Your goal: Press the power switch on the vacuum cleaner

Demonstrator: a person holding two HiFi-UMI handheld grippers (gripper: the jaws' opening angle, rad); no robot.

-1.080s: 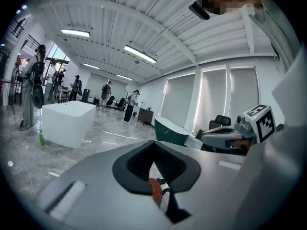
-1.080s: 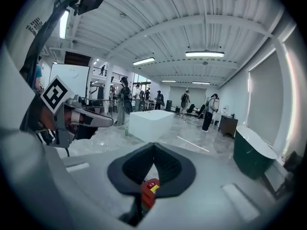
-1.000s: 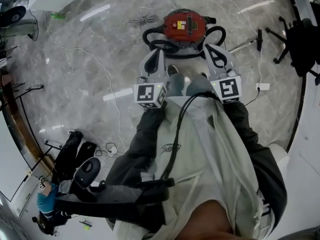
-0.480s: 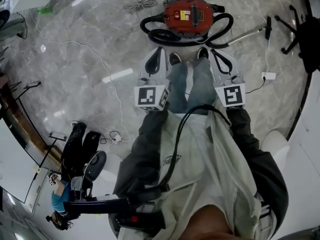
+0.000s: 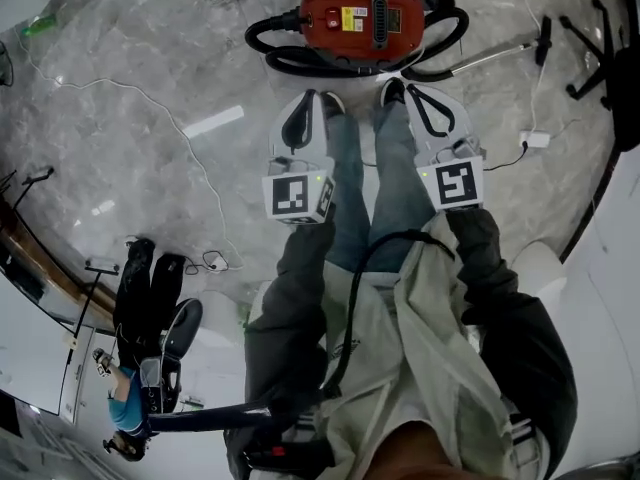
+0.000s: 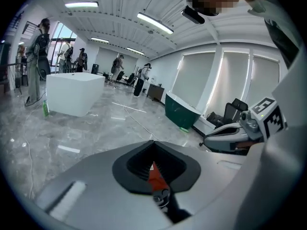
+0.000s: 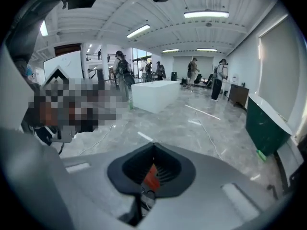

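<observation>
both tongs, left gripper and right gripper, have their jaws closed together on nothing. since a second ago the person has stepped up: the round red canister vacuum cleaner now lies just beyond the shoes, so the press looks close. two grippers, one vacuum; i cannot single out its switch.

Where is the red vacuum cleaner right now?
Head view, top centre: the round red vacuum cleaner stands on the grey marble floor just beyond the person's shoes, its black hose looped around its near side.
</observation>
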